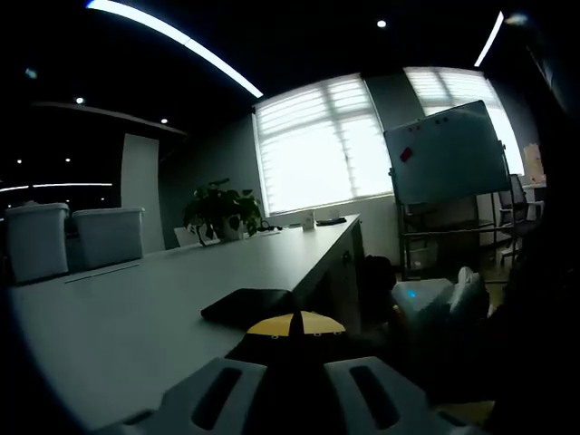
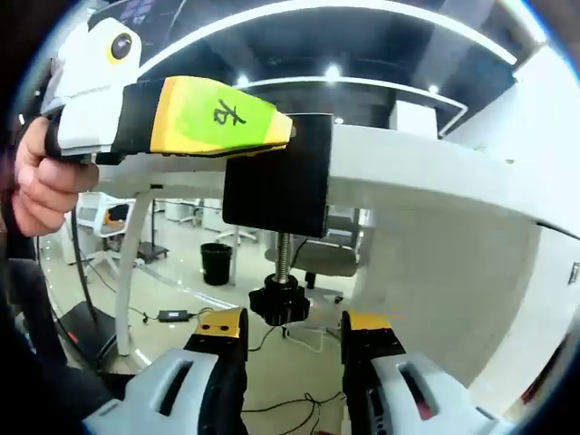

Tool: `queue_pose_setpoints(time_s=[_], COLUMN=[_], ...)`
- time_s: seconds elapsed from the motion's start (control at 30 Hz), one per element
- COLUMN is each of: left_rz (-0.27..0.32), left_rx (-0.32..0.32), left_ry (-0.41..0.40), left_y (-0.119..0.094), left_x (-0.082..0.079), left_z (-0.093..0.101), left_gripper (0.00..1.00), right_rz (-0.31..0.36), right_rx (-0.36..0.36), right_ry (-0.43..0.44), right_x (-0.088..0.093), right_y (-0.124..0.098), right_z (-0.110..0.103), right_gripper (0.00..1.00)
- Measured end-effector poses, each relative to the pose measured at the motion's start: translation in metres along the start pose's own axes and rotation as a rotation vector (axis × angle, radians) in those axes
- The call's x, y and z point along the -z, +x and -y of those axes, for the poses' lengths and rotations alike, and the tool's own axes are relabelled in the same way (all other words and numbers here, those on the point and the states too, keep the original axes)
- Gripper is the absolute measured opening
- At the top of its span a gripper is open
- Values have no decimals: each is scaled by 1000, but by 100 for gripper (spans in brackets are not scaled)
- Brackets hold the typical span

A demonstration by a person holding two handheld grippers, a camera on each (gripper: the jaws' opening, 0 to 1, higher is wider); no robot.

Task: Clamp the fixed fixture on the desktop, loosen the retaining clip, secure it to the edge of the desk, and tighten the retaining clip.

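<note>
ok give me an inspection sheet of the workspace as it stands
surface: long white desk, mostly bare
job's things: black clamp fixture sits over the desk edge; its threaded screw hangs below with a black knob
clutter: two white bins, a potted plant, small items at the far end of the desk
grippers: left claw is shut on the fixture from the side; right claw is open, one jaw on each side of the knob, just below it
cables: loose cables and an adapter on the floor
surroundings: whiteboard, bright windows with blinds, office chairs, black waste bin
</note>
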State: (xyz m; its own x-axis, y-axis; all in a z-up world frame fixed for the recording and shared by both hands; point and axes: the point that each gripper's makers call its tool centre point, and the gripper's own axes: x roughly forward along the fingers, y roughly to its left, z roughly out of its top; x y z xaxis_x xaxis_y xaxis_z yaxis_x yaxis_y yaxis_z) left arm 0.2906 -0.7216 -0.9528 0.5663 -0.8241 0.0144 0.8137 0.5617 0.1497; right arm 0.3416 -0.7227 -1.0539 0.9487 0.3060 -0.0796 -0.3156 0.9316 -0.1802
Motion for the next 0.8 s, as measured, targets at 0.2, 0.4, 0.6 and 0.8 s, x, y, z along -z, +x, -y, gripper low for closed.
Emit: queue_pose_setpoints(time_s=[0.2, 0.4, 0.6, 0.8], left_rz=[12, 15, 15, 17], left_rx=[9, 12, 13, 13], left_ry=[-23, -28, -25, -16], left_y=[-2, -3, -4, -4], left_x=[-1, -1, -1, -1], left_z=[-2, -4, -4, -5], left_gripper=[1, 1, 1, 1], right_rz=[-24, -58, -43, -46], right_rx=[46, 91, 104, 14], right_ry=[30, 81, 40, 29], right_x=[-2, 2, -4, -3], right_y=[13, 21, 19, 20], right_z=[-8, -9, -12, -14], right_gripper=[45, 37, 27, 26])
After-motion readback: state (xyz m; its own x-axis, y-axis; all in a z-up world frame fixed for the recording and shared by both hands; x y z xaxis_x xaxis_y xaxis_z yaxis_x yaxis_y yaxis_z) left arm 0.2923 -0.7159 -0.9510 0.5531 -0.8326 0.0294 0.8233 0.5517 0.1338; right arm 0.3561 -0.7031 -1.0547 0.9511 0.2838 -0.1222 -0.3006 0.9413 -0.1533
